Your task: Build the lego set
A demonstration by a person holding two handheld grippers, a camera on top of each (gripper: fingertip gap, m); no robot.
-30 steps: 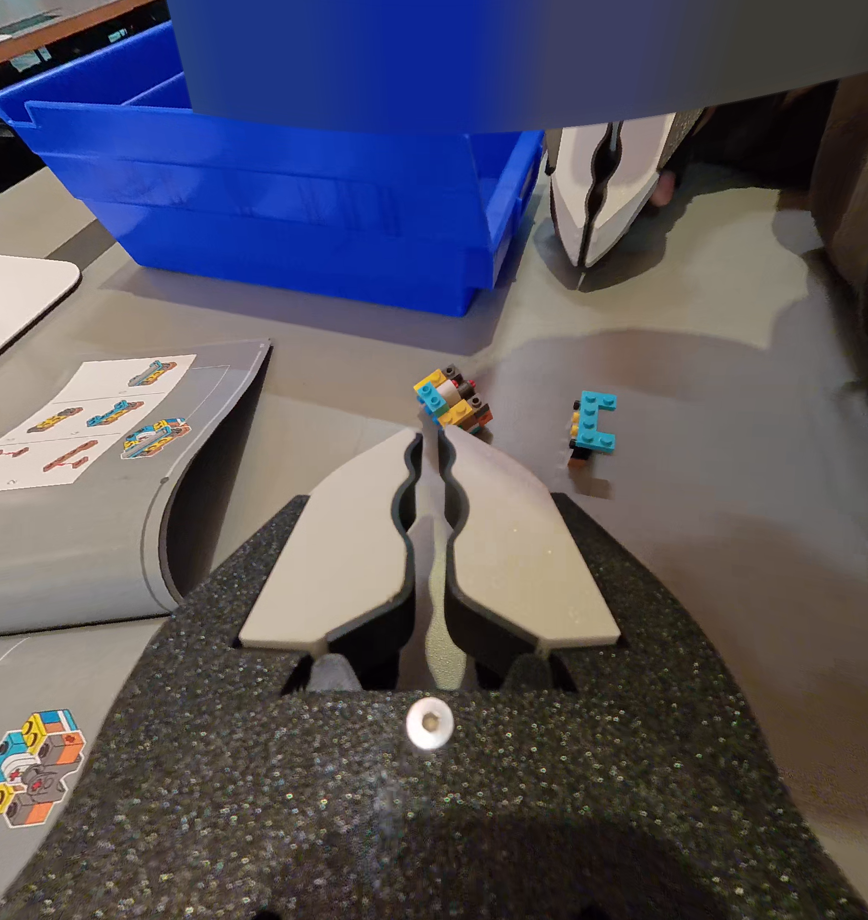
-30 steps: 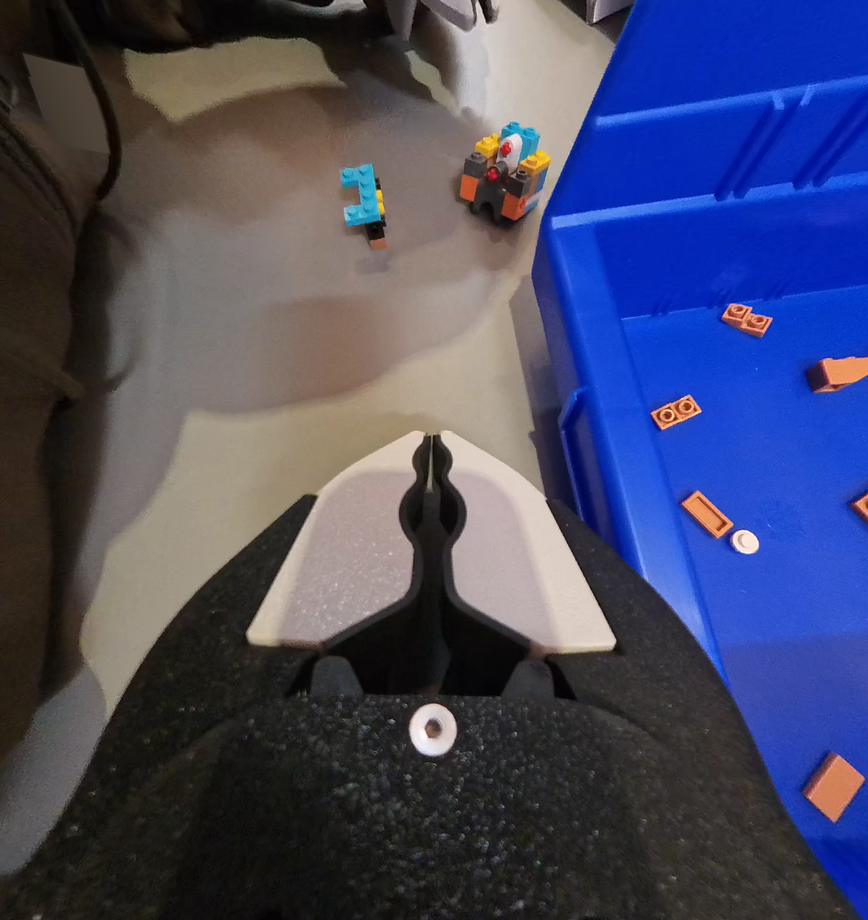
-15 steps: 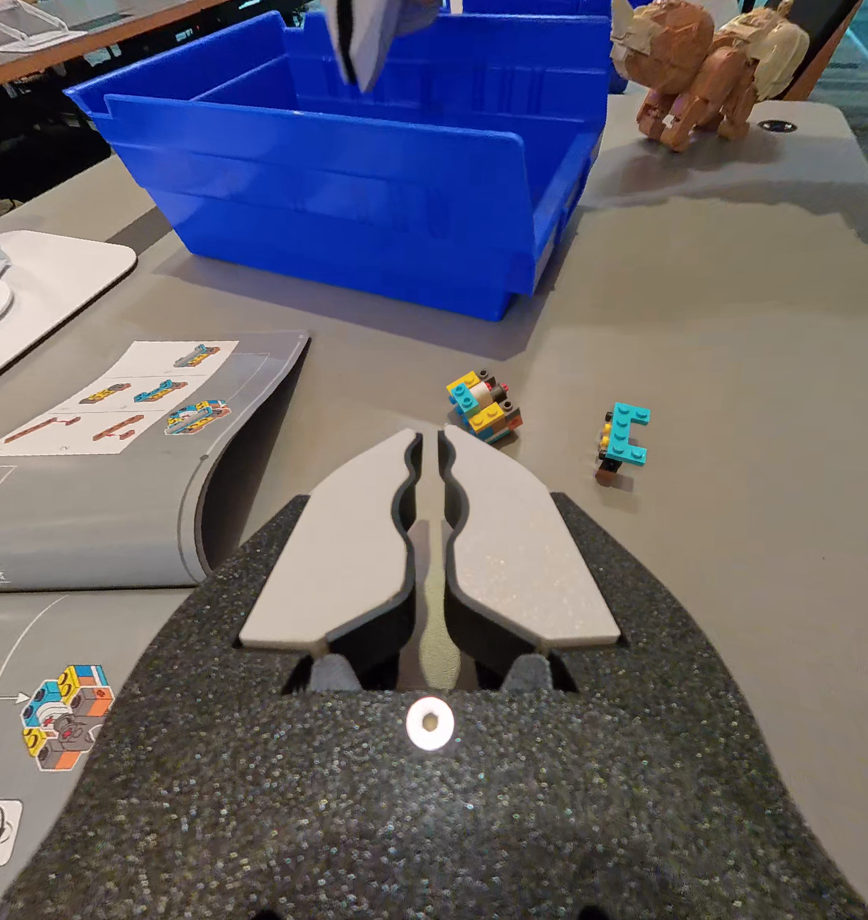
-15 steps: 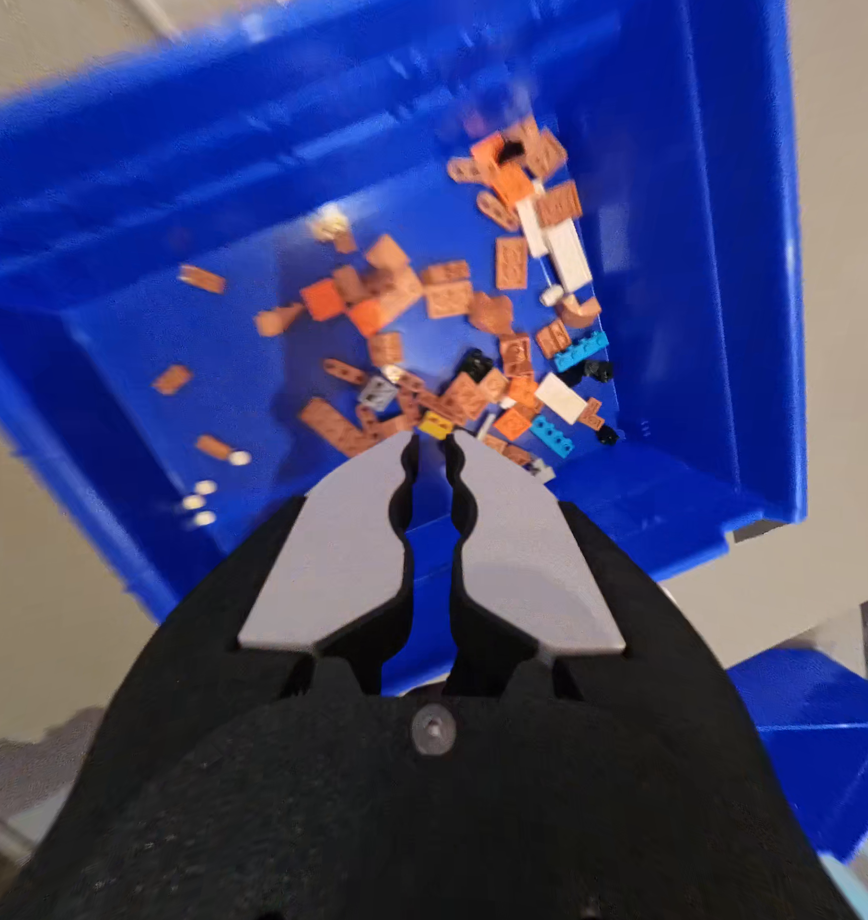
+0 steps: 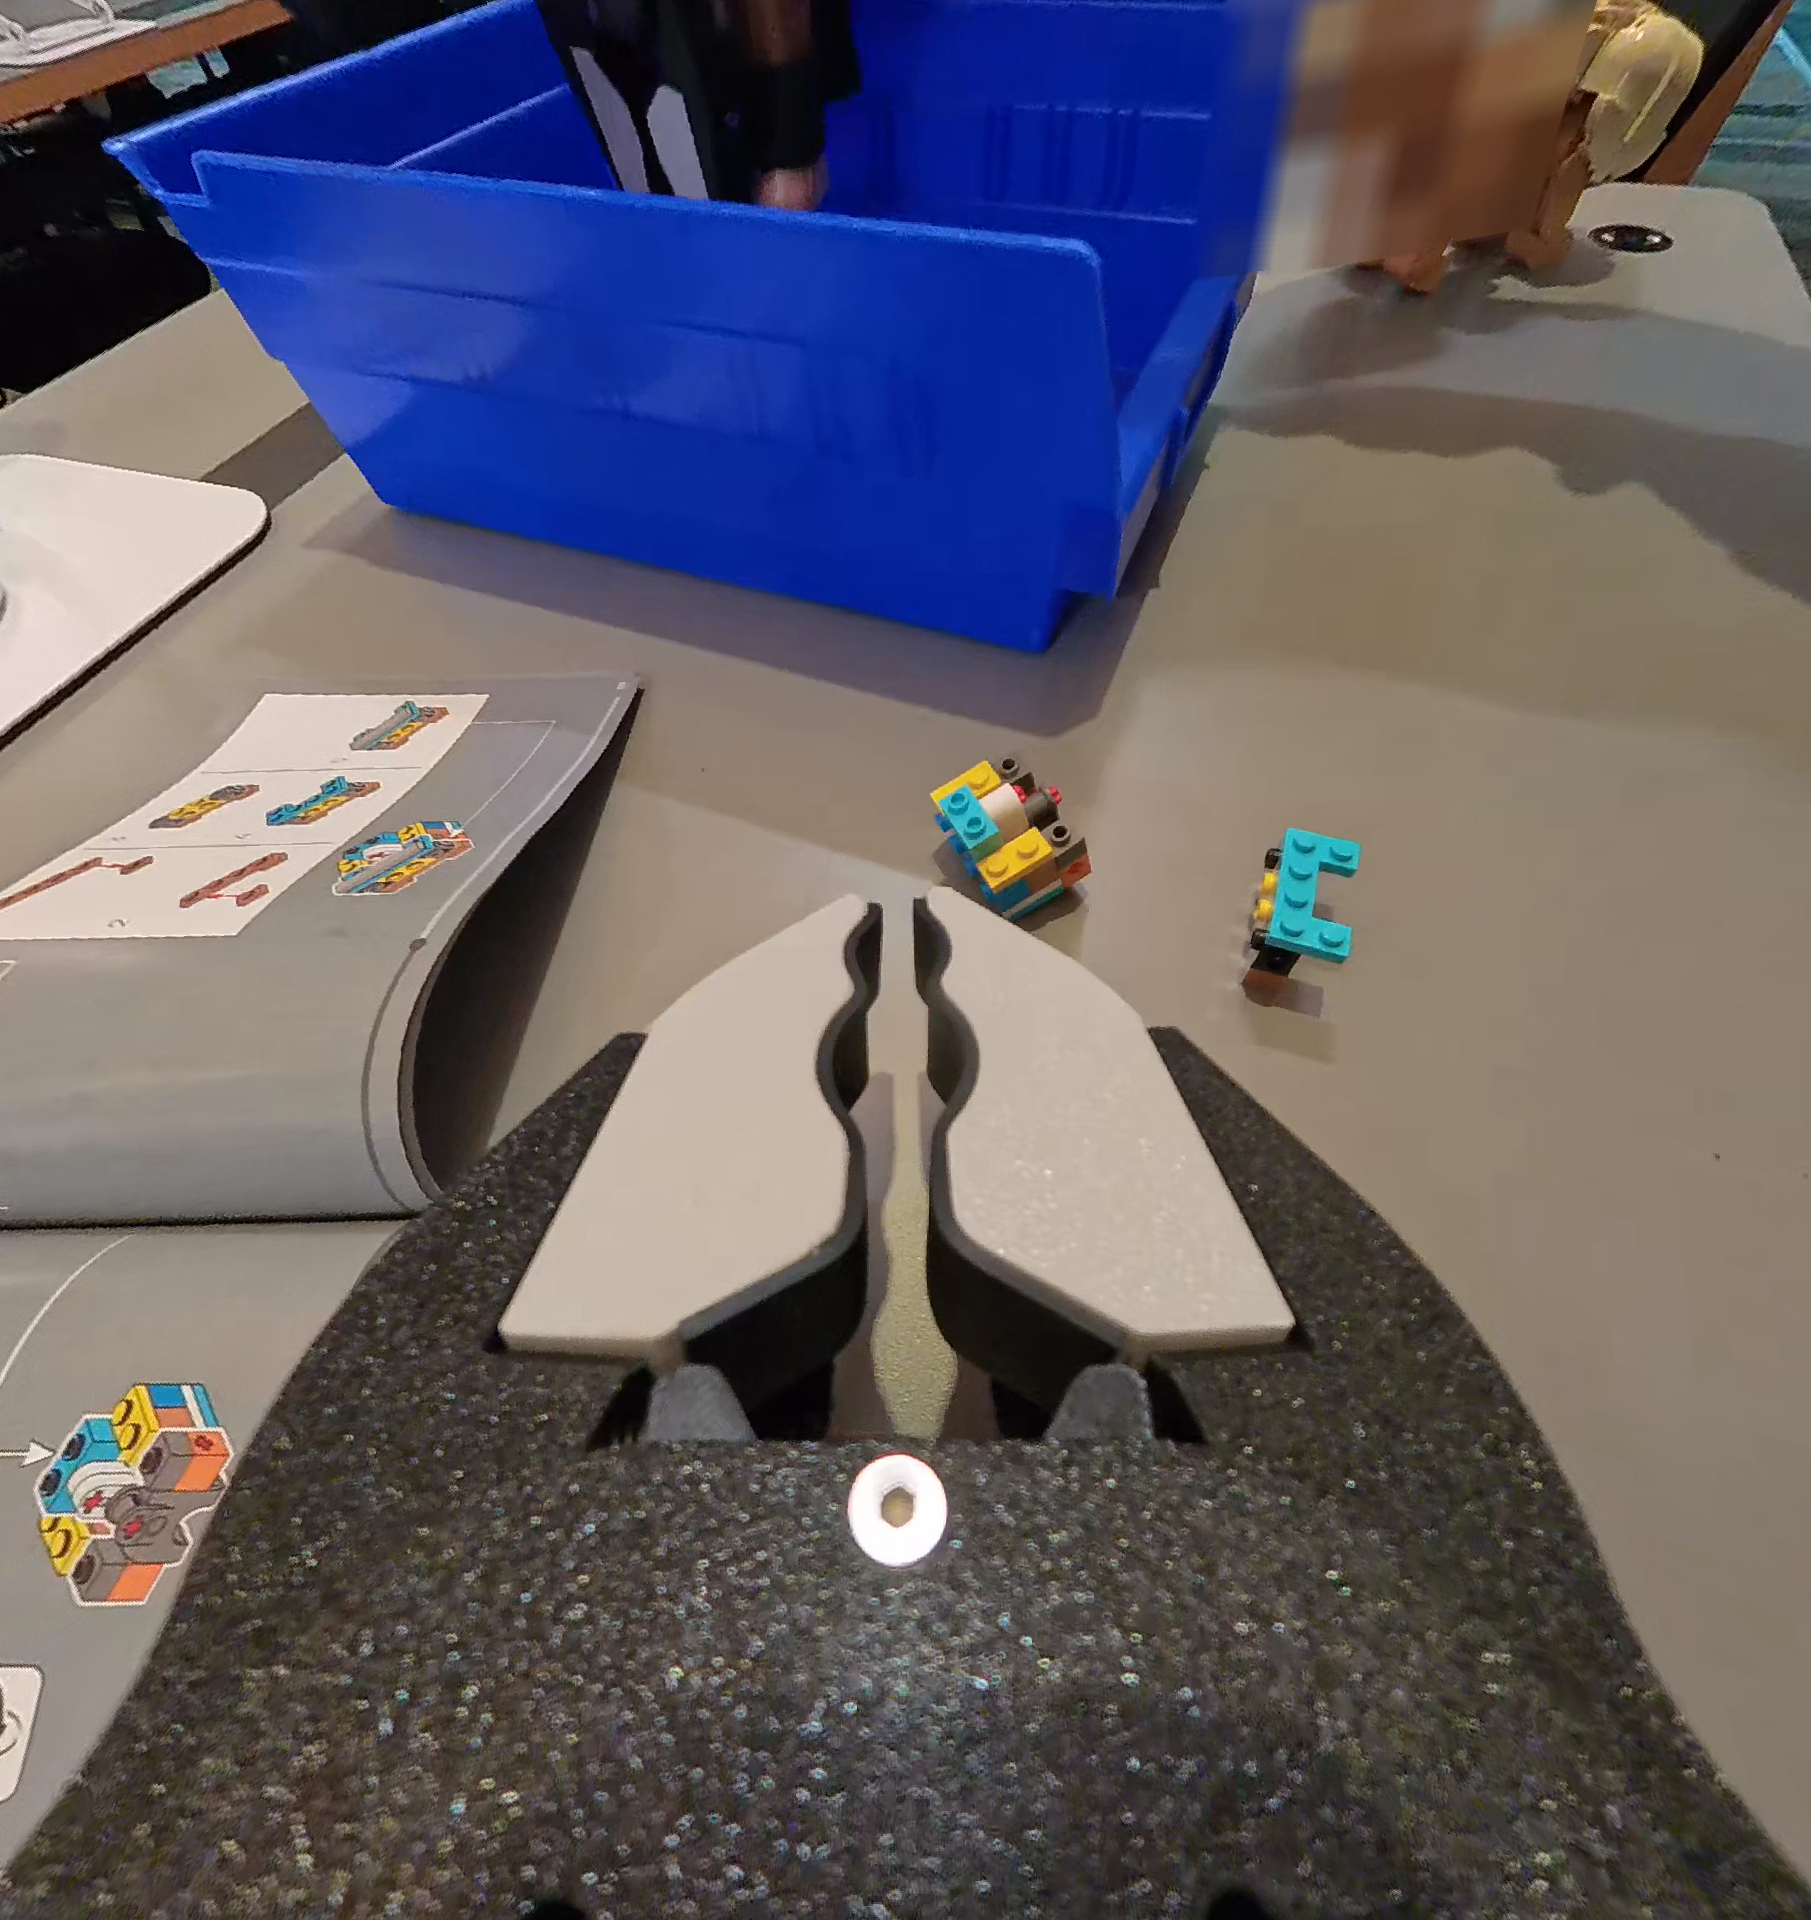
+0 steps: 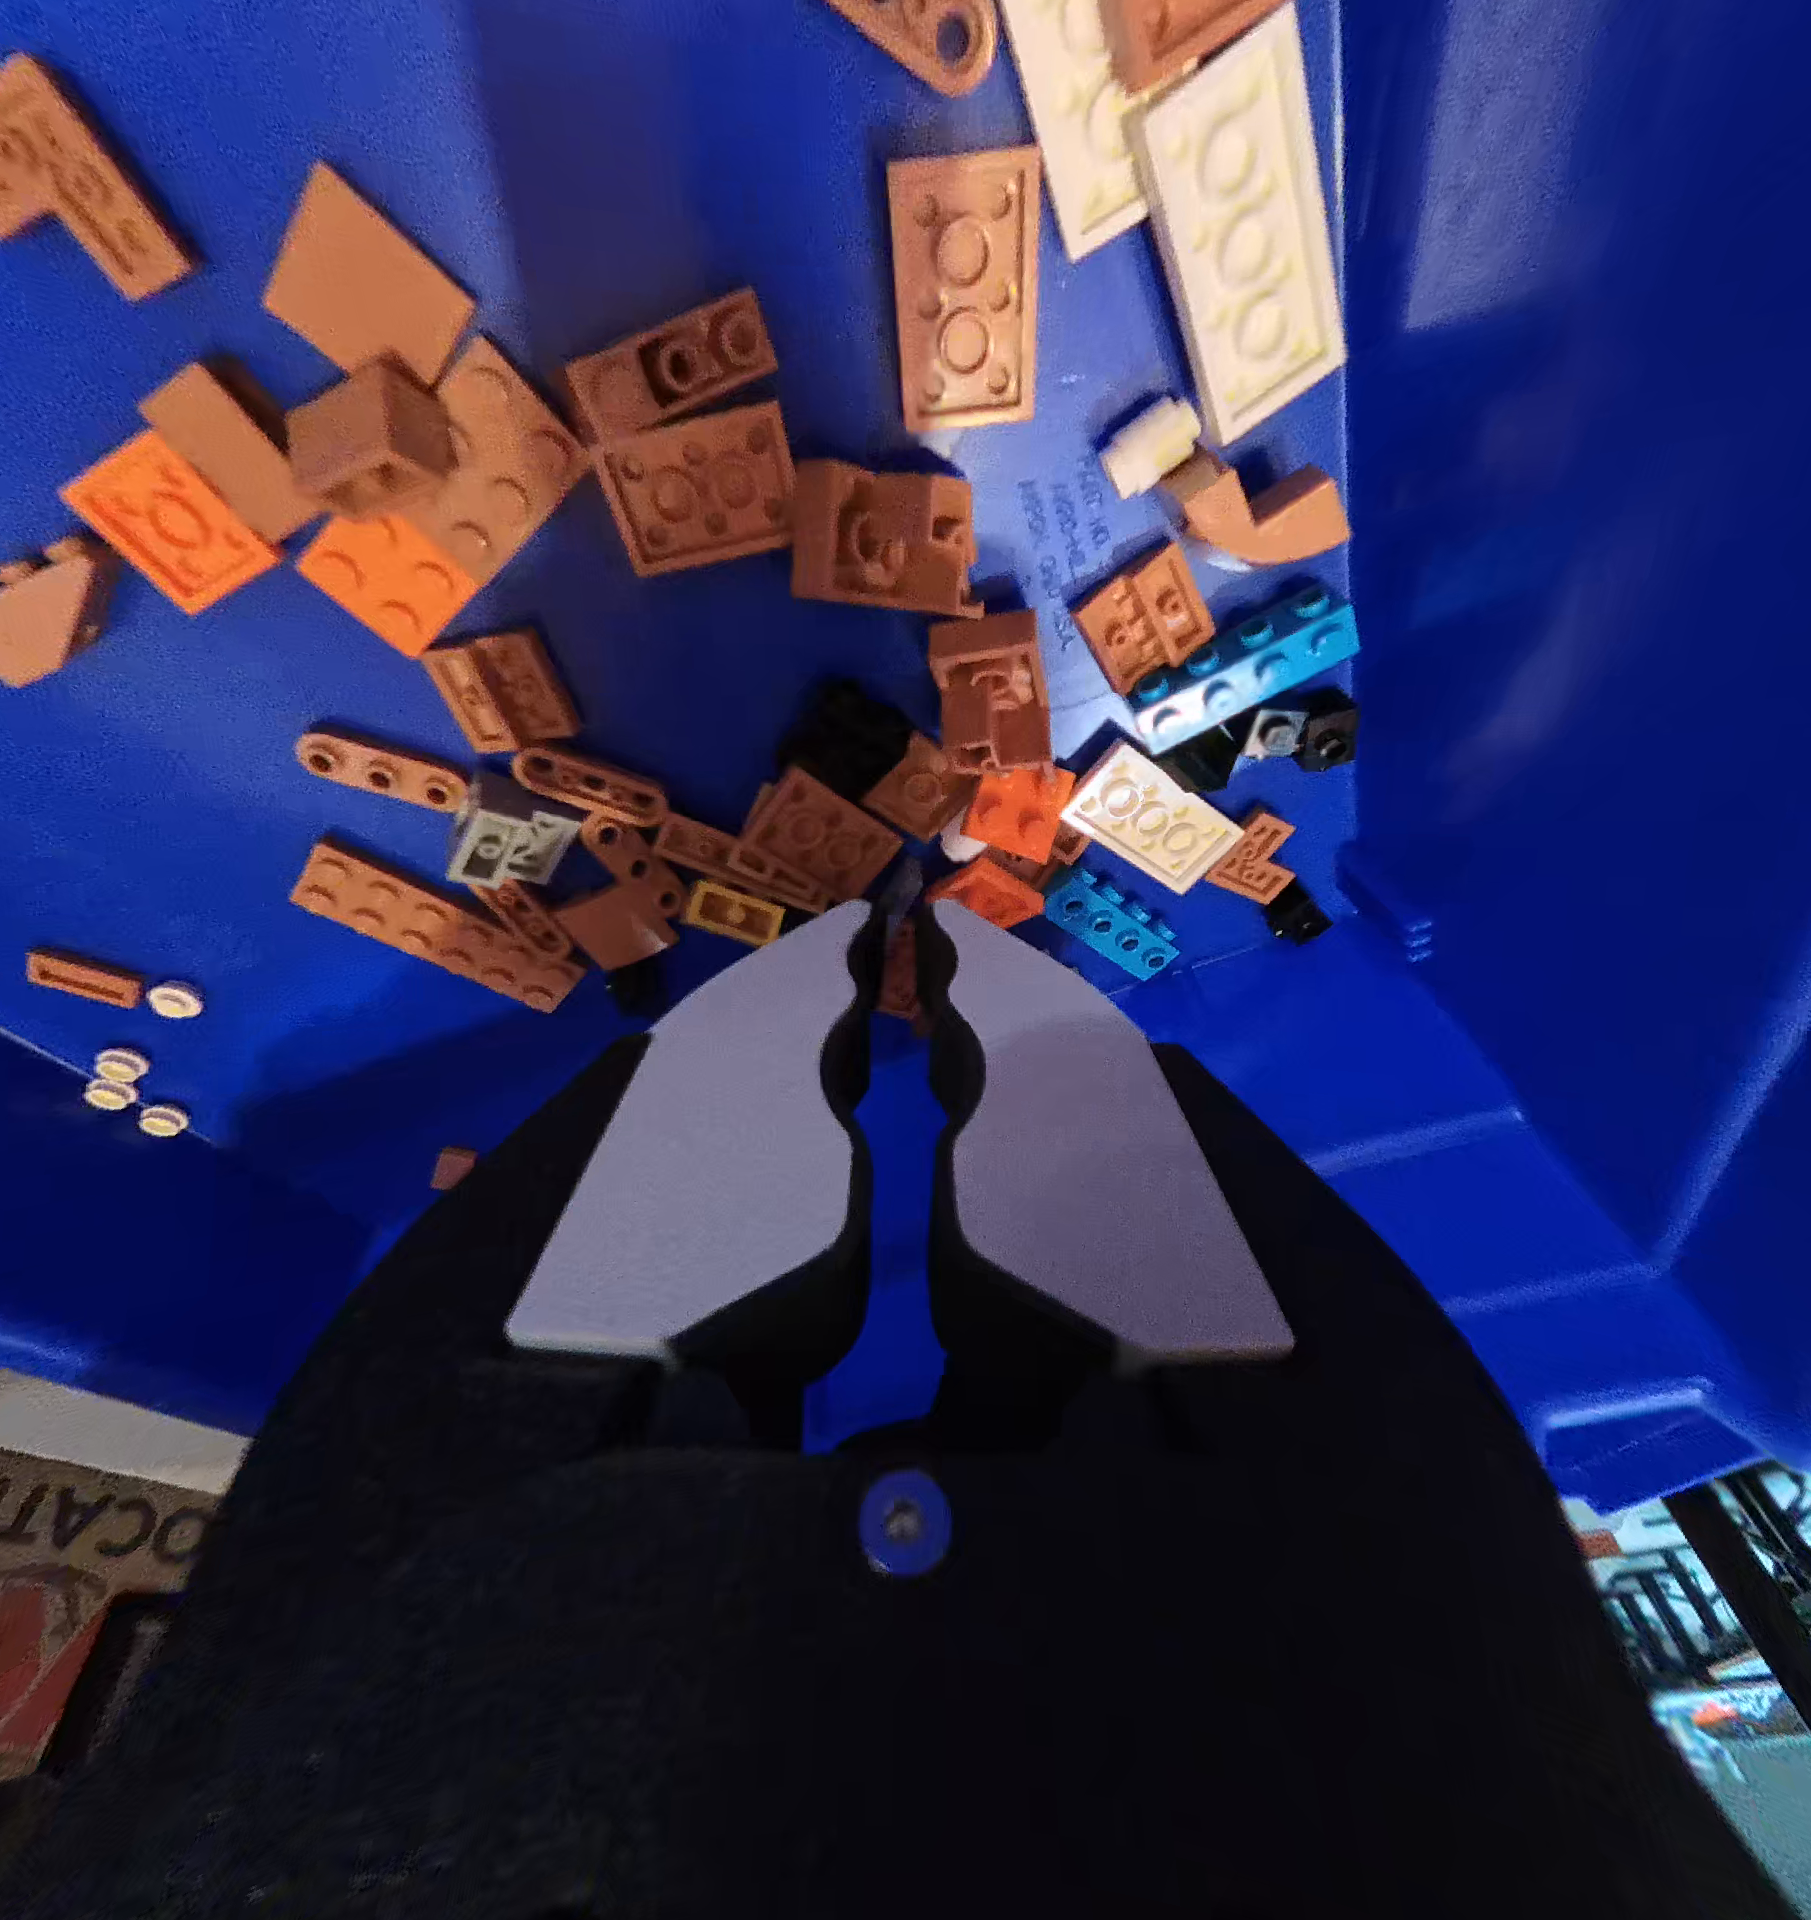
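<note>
Jaws of the right gripper [image 6: 903,914] stand a narrow slit apart, pinching nothing that I can make out, their tips low inside the blue bin [image 6: 1566,727] and aimed at the densest heap of loose bricks [image 6: 828,821] by the bin's right wall. Just ahead of the tips lie a small dark piece and an orange plate [image 6: 984,894]; a yellow tile [image 6: 735,914] sits just to the left, and a blue studded plate [image 6: 1109,920] just to the right, its long axis running slantwise toward the wall. Which of these is wanted I cannot tell.

The left gripper [image 5: 896,914], jaws likewise barely parted and empty, hovers over the grey table [image 5: 1503,1195], well apart from the bin. The multicoloured sub-assembly [image 5: 1005,836] lies just beyond its tips, slightly right; the turquoise bracket piece [image 5: 1306,899] lies farther right. An instruction booklet [image 5: 257,935] curls open at the table's left.

So the right gripper is plainly nearer the bricks, and the pick likely needs only a short forward dip.
</note>
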